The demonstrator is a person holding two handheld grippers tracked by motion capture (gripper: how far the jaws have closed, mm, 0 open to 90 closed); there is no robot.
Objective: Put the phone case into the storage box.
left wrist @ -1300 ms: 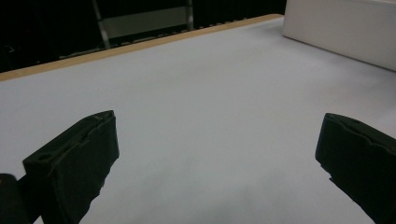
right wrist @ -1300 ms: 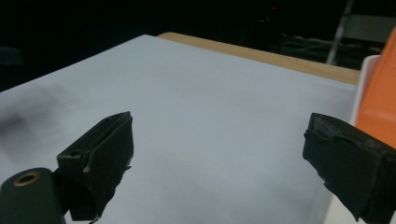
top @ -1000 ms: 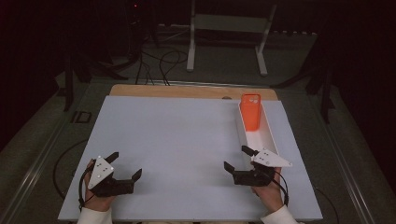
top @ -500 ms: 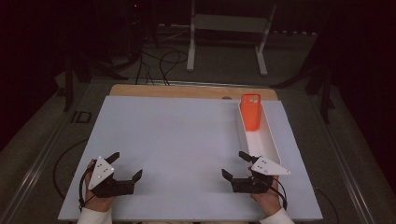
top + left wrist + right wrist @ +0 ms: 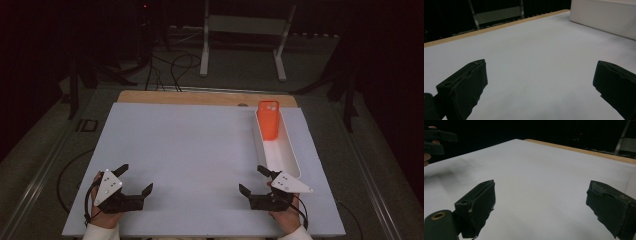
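An orange cup (image 5: 268, 120) stands upright at the far end of a long white tray (image 5: 292, 161) on the right of the white table (image 5: 190, 145). My left gripper (image 5: 135, 179) rests near the front left corner, open, with nothing between its jaws. In the left gripper view, that gripper (image 5: 540, 82) shows bare tabletop between its jaws and the tray wall (image 5: 604, 15) at the upper right. My right gripper (image 5: 251, 179) sits just before the tray's near end, open and holding nothing. The right gripper view has my right gripper (image 5: 541, 205) spread wide over bare table.
A wooden strip (image 5: 200, 97) edges the table's far side. Beyond it, a metal stand (image 5: 242, 30) and cables (image 5: 175, 65) lie on the dark floor. The other hand with its gripper (image 5: 436, 140) appears at the top left of the right gripper view.
My right gripper has drawn back toward the table's front edge, away from the tray's near end. The left gripper has hardly moved.
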